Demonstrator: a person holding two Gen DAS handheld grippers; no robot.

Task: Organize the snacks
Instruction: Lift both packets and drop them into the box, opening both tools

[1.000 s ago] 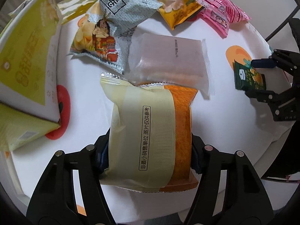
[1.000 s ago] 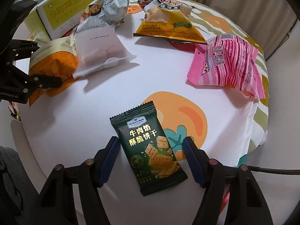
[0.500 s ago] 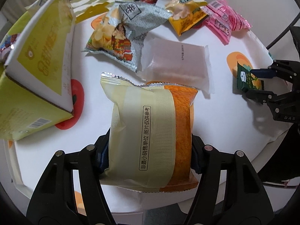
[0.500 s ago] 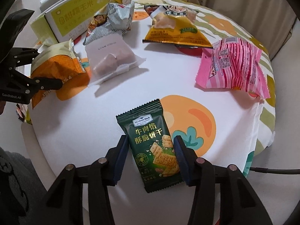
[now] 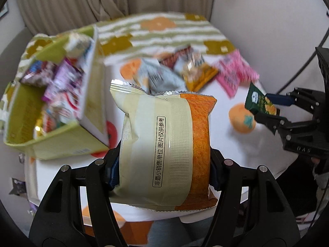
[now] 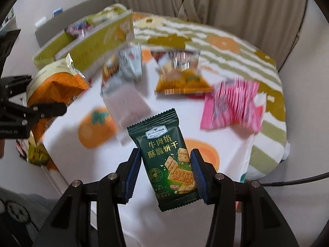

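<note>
Left wrist view: left gripper [image 5: 164,165] squeezed on big orange-and-cream bag [image 5: 166,144], bag up off table [image 5: 205,123]. Puffy, slippery bag, held low: might slide out or tip. Yellow box [image 5: 61,142] at left, already full of snacks: bag may not fit, might knock others out.

Right wrist view: right gripper [image 6: 165,175] clamped tight on small green cracker pack [image 6: 168,160], lifted above table. Pinch only on edges: pack might twist or drop. Crackers inside might crack. Both grippers near: might bump at box.

Soft light, bg motion-blurred, fisheye.
</note>
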